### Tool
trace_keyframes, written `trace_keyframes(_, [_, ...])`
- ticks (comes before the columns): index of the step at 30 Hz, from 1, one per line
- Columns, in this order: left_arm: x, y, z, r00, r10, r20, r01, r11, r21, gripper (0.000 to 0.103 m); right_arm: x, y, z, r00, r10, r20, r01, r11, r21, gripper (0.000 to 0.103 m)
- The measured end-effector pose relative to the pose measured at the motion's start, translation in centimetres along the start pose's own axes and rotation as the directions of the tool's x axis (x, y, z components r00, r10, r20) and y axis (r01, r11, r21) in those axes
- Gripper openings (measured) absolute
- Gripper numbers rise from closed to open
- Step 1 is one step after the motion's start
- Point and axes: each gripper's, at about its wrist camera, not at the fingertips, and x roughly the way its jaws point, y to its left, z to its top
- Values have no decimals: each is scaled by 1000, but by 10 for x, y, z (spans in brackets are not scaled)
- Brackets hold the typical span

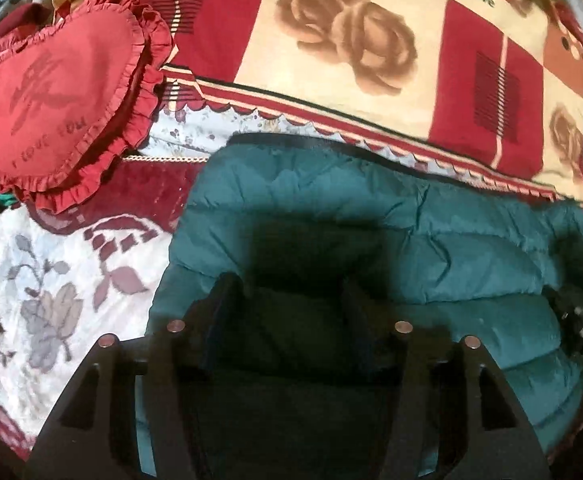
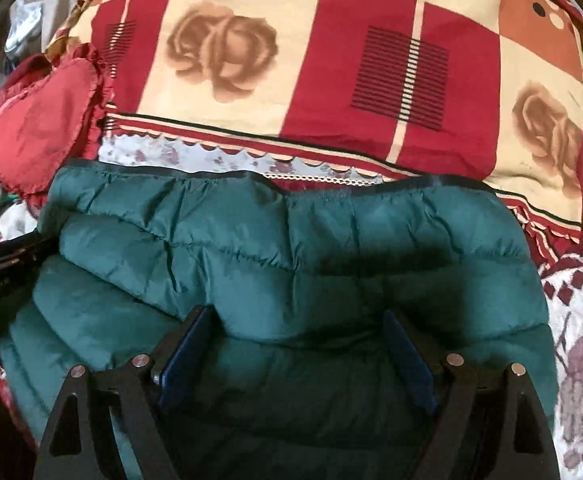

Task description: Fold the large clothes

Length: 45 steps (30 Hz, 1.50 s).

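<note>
Left wrist view: the left gripper point(image 1: 287, 296) hangs over the near left part of a teal quilted jacket point(image 1: 371, 216), its jaws standing apart with only shadowed padding below them — nothing is pinched. The jacket lies folded on a flowered bedspread point(image 1: 51, 280), its dark-bound edge running along the far side, just short of a large rose-patterned pillow point(image 1: 351, 40); a red heart-shaped cushion point(image 1: 51, 92) sits to the far left, clear of the garment. At the right edge part of the other tool shows. Right wrist view: the right gripper point(image 2: 295, 340) points down at the same jacket point(image 2: 291, 232), its blue-padded jaws wide, a puffed ridge of fabric lying between them but apparently not squeezed. The pillow point(image 2: 311, 60) and cushion point(image 2: 39, 132) keep their far places, leaving the bedspread point(image 2: 571, 320) as the working surface. Judged from the stacked quilted layers, a fold is already laid — the two grippers stand side by side, probably to let the fold settle evenly.
</note>
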Motion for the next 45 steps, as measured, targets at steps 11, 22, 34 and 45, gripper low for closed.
trace_keyframes(11, [-2,-6,-4,999,29,46,-29,999,-14,63,5,-2,1,999,-36,-9,36,999,15,93])
trace_keyframes(22, [-50,-11,-22,998,-2,63,6,998,-59,63,-80,19,-22,990,-119,79,114,991,64,93])
trace_keyframes(34, [-107,-25,-57,991,16,130,-13,1000,-21,63,-140,48,-52,985,-99,142,84,991,103,93])
trace_keyframes(45, [-131,-24,-82,985,51,163,-49,999,-15,63,-151,79,-76,983,-107,149,95,992,86,93])
